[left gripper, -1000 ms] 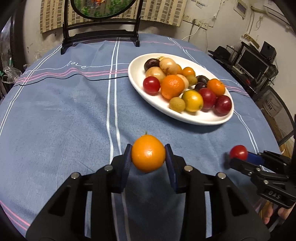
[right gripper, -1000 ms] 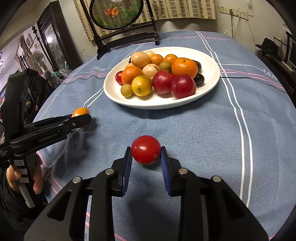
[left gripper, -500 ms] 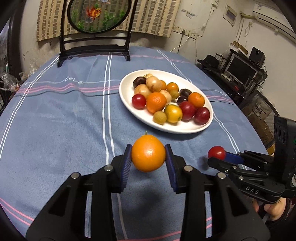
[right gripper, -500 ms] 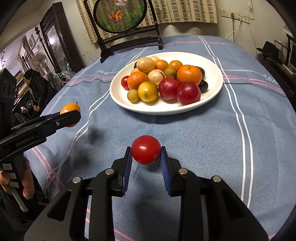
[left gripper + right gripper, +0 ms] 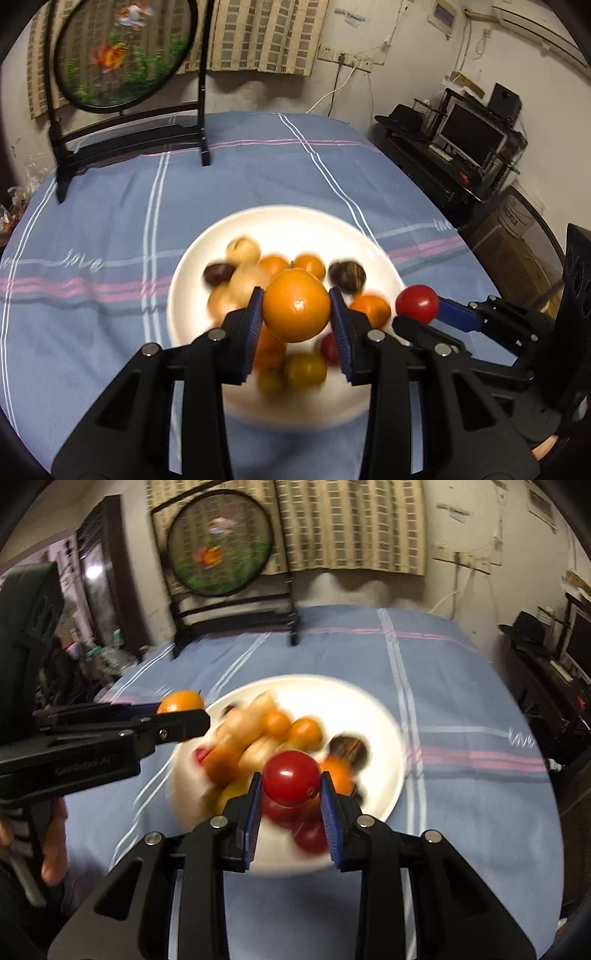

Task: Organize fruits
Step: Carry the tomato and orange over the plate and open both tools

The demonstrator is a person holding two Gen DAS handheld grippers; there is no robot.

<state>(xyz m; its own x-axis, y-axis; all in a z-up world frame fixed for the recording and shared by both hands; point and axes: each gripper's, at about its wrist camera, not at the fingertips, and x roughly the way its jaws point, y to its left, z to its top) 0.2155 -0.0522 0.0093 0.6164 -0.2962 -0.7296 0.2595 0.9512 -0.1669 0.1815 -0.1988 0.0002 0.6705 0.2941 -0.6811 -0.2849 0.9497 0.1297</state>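
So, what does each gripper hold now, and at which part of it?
The left gripper holds an orange by its two opposite sides. The right gripper holds a red tomato the same way, pads on its sides.

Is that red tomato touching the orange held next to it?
Apart. The left wrist view shows the red tomato beside the orange, with a finger between them.

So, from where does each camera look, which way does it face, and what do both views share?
Left wrist: sits on the left tool, looks forward and down at the plate; its own fingers clamp an orange; the right tool enters from the right.
Right wrist: sits on the right tool, faces the same plate; its fingers clamp a tomato; the left tool and a hand show at left.
Shared: plate, both held fruits, blue cloth, round screen.
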